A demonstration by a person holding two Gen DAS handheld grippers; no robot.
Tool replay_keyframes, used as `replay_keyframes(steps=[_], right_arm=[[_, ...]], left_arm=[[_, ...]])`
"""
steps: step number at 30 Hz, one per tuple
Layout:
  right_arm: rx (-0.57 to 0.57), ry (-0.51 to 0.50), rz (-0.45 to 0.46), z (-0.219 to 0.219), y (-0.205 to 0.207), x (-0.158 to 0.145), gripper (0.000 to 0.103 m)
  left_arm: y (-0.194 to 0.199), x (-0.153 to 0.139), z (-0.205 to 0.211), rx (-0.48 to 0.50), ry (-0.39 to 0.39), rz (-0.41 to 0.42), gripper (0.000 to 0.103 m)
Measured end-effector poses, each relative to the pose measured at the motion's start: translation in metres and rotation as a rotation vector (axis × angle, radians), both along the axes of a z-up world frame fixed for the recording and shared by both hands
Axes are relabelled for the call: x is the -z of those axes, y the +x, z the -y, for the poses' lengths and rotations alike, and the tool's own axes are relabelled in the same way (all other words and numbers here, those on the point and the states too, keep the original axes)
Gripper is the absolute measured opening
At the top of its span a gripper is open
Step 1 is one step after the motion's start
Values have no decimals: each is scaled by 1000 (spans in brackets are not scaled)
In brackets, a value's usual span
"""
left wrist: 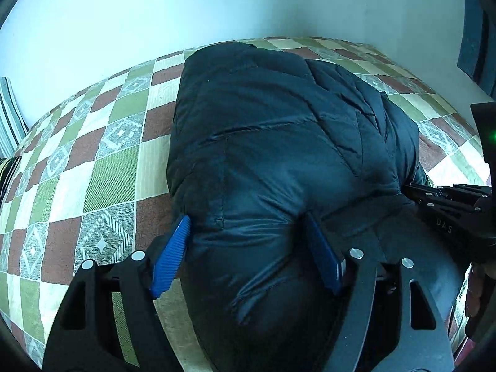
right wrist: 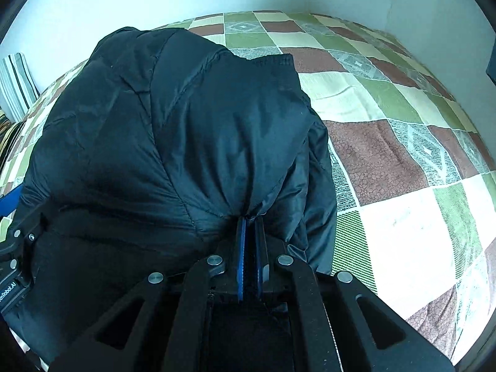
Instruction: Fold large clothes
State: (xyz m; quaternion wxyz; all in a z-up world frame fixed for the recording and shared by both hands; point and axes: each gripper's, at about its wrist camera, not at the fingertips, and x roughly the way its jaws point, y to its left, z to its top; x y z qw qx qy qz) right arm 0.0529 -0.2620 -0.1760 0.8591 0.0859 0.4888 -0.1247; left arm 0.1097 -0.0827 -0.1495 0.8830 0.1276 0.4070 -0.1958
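Both wrist cameras look forward and down along their own blue fingers, very close over the dark jacket (left wrist: 279,142) on the checked bedspread (left wrist: 102,161), toward the pale wall (left wrist: 155,15); they share the jacket, bedspread and wall.

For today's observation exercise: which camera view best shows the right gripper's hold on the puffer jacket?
The right wrist view: the right gripper pinches a gathered fold of the black puffer jacket. The left wrist view shows only that gripper's body at the side.

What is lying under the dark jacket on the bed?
The jacket lies on a checkered bedspread of green, brown and cream squares, which shows all around it. The part directly beneath the jacket is covered, so anything there cannot be seen.
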Motion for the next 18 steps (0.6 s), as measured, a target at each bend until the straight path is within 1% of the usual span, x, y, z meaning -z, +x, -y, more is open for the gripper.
replay_keyframes(steps=[3, 6, 10, 12, 15, 18], right_arm=[[4, 9, 12, 2, -1, -2, 5], [12, 30, 44, 5, -5, -10, 8], [1, -1, 57, 2, -9, -17, 13], [0, -4, 60, 1, -11, -24, 14], [-2, -23, 76, 1, -16, -39, 16], [0, -23, 117, 2, -18, -59, 16]], left_arm=[[-2, -3, 0, -5, -4, 5, 75], [-2, -9, -4, -15, -29, 2, 74], [-2, -23, -7, -18, -34, -11, 73], [-5, -35, -12, -23, -50, 4, 73], [-5, -50, -16, -27, -63, 36, 73], [2, -55, -16, -34, -63, 44, 73]])
